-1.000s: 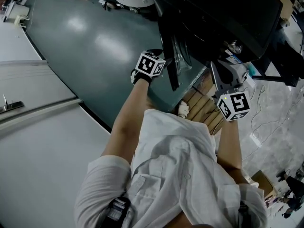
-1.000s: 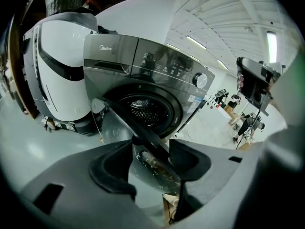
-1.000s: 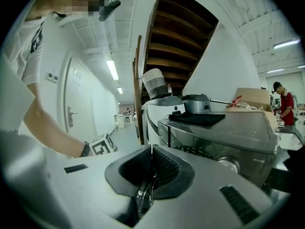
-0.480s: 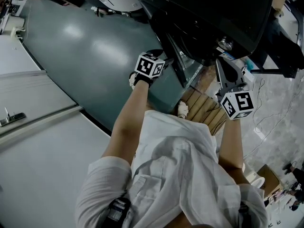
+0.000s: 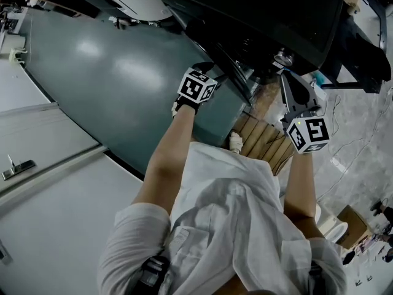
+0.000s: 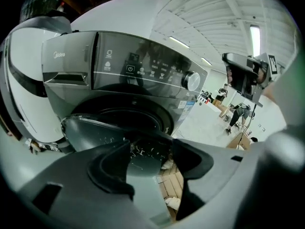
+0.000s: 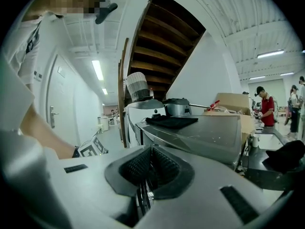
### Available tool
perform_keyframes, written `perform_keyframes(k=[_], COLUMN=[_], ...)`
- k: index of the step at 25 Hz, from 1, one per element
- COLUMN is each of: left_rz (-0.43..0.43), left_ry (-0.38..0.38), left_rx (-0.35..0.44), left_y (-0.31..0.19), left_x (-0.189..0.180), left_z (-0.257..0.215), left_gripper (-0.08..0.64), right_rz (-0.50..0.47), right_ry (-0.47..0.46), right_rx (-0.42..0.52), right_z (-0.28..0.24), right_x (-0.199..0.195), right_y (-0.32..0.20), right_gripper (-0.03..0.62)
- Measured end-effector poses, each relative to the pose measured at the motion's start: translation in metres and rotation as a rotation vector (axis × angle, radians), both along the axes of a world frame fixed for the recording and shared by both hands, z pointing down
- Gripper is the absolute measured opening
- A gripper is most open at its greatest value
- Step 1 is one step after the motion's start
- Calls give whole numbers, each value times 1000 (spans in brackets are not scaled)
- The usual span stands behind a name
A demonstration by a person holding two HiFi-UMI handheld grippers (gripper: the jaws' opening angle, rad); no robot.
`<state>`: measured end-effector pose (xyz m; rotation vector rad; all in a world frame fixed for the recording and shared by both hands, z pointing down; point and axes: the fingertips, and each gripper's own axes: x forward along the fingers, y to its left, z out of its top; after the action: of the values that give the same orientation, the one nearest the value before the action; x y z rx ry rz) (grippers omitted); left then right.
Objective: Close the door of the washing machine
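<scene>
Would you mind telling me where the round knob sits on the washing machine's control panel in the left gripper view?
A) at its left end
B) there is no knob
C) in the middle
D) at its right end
D: on the washing machine, the silver knob sits at the right end of the control panel, while the drawer takes the left end.

1. The head view looks steeply down on the washing machine [image 5: 270, 17] from above its front.
2. The left gripper view faces its front from close, at the open door [image 6: 95, 130].
3. The right gripper view looks level across its top, very near.
4. All three views share the washing machine.
</scene>
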<state>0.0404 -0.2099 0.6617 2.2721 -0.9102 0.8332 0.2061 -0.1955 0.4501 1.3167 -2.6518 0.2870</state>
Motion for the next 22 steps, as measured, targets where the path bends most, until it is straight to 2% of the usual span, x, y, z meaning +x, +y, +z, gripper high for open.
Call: perform_keyframes(k=[4,12,17,22], left_rz=[-4,-18,-62,-151], left_ry=[-8,-8,-29,-23], left_rx=[48,96,91,84], left_y=[-15,-43,-58,-64], left_x=[14,39,47,48], left_z=[1,2,4,2], left_gripper=[278,279,279,268], right_rz=[37,77,87,97], right_ry=[14,19,13,4], right_rx=[3,0,-4,-3], right_z=[0,0,1,0], right_x=[11,18,19,21], right_y=[-11,-24,-29,-33], right_gripper=[31,31,31,31])
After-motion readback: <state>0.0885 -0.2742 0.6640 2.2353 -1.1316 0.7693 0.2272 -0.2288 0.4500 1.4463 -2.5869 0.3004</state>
